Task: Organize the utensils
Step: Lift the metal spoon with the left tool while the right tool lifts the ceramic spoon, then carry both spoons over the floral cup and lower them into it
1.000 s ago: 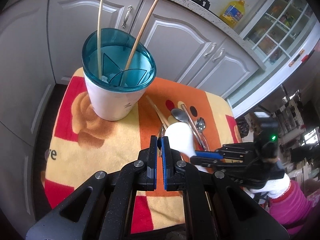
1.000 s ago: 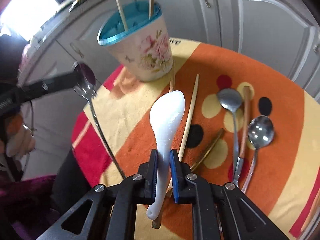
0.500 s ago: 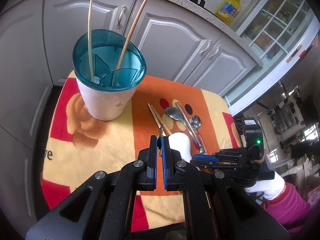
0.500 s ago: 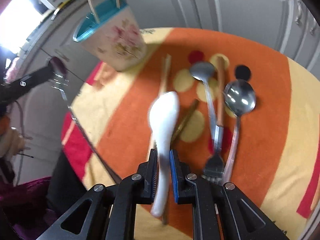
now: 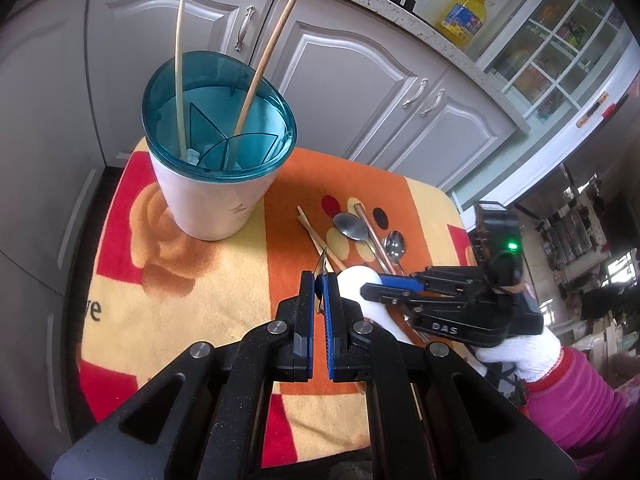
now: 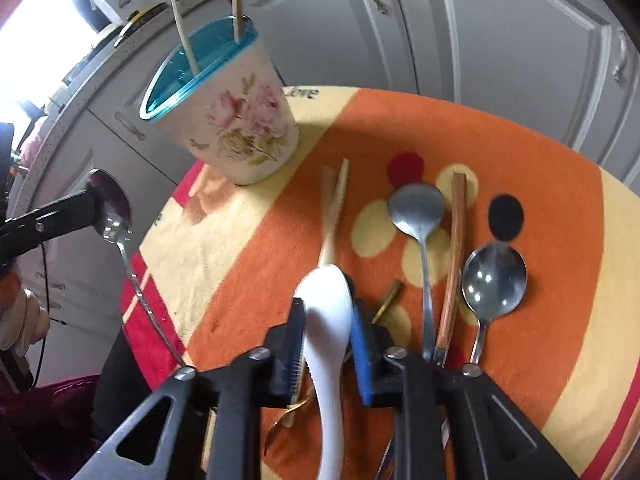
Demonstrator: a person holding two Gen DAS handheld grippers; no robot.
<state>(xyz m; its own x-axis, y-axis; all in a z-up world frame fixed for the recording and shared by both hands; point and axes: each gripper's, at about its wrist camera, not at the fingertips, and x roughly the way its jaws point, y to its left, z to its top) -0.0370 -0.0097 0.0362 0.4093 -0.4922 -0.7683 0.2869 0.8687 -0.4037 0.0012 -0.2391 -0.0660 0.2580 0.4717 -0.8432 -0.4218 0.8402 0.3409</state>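
Observation:
A floral utensil cup with a teal divided rim (image 5: 216, 148) (image 6: 236, 120) stands on the towel and holds two chopsticks (image 5: 260, 56). My left gripper (image 5: 320, 284) is shut on a metal spoon (image 6: 110, 208), held by its bowl in the air left of the towel. My right gripper (image 6: 326, 316) is shut on a white ceramic spoon (image 6: 326, 320) (image 5: 360, 276), low over the towel's middle. Two metal spoons (image 6: 416, 212) (image 6: 494, 280), a brown chopstick (image 6: 456, 248), pale chopsticks (image 6: 334, 208) and a brass-coloured utensil (image 6: 386, 296) lie on the towel.
The orange, yellow and red towel (image 5: 180, 280) (image 6: 540, 184) covers a small table. Grey cabinet doors (image 5: 352, 80) stand behind it. An oil bottle (image 5: 464, 16) sits on the counter. A gloved hand (image 5: 520, 352) holds the right gripper.
My right gripper's jaws have spread and the white spoon sits deeper between them, lower over the towel. My left gripper has moved closer to the cup with the metal spoon.

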